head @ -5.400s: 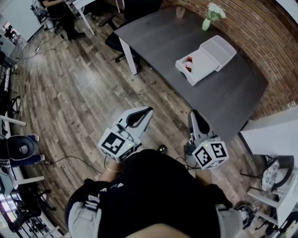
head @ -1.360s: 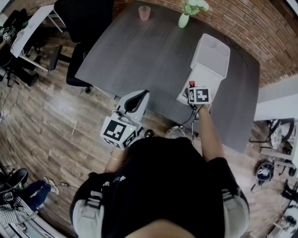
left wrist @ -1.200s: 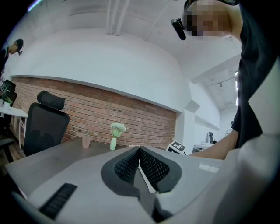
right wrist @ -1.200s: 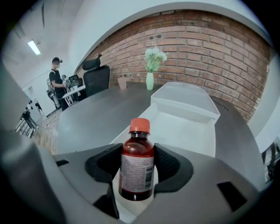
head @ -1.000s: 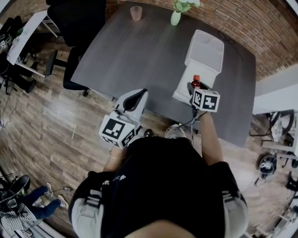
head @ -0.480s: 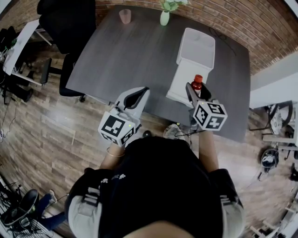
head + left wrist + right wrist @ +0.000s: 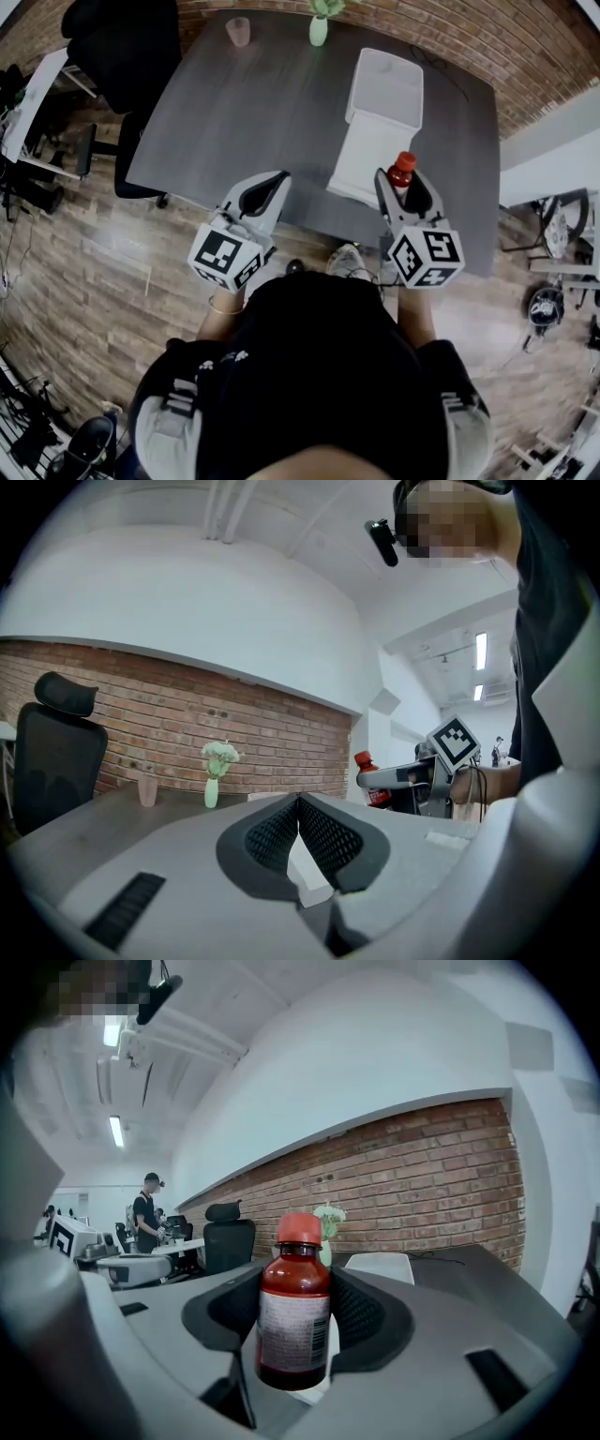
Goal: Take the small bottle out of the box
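Observation:
A small brown bottle [image 7: 293, 1314] with a red cap and white label stands upright between the jaws of my right gripper [image 7: 295, 1321], which is shut on it. In the head view the small bottle [image 7: 401, 172] is lifted clear, just right of the white box [image 7: 375, 150], whose lid lies open on the dark table [image 7: 244, 122]. My right gripper [image 7: 403, 192] is near the table's front edge. My left gripper [image 7: 263, 195] hangs left of the box, jaws pressed together with nothing between them. In the left gripper view my left gripper [image 7: 299, 817] points over the table.
A green vase with white flowers [image 7: 320, 22] and a pink cup [image 7: 238, 31] stand at the table's far edge. A black office chair [image 7: 122, 47] sits at the left end. A brick wall [image 7: 525, 47] runs behind. A person [image 7: 145, 1213] stands far off.
My right gripper reached into the box, closed on the small bottle, and has lifted it out and drawn it back toward the table's front edge. The left gripper stayed put.

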The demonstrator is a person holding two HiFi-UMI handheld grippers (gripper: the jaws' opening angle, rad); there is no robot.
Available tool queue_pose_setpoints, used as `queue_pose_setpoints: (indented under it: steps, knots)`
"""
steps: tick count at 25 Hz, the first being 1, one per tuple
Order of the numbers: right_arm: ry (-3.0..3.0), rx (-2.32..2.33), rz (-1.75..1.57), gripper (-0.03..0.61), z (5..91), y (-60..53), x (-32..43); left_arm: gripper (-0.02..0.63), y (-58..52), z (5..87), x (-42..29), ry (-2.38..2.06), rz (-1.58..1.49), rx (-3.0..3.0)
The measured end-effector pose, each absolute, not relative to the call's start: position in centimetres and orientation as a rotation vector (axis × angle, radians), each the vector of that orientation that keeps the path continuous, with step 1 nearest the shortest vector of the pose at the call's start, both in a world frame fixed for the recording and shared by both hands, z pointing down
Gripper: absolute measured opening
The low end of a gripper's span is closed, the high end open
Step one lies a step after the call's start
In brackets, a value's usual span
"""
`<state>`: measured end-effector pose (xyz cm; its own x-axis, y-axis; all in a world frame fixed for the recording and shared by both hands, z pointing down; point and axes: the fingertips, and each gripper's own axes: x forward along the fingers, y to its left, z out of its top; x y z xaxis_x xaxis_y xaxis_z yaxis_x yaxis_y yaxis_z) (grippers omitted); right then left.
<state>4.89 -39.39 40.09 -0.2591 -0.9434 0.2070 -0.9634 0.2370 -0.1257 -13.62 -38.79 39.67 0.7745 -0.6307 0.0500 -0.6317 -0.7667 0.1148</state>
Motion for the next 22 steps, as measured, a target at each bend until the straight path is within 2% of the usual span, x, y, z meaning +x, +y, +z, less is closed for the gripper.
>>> queue_pose_setpoints:
  steps: [22]
  knots:
    - [-2.401, 1.828, 0.350, 0.222, 40.40, -39.05, 4.57, 0.003, -38.33, 39.82, -13.87, -1.038, 0.009, 2.820]
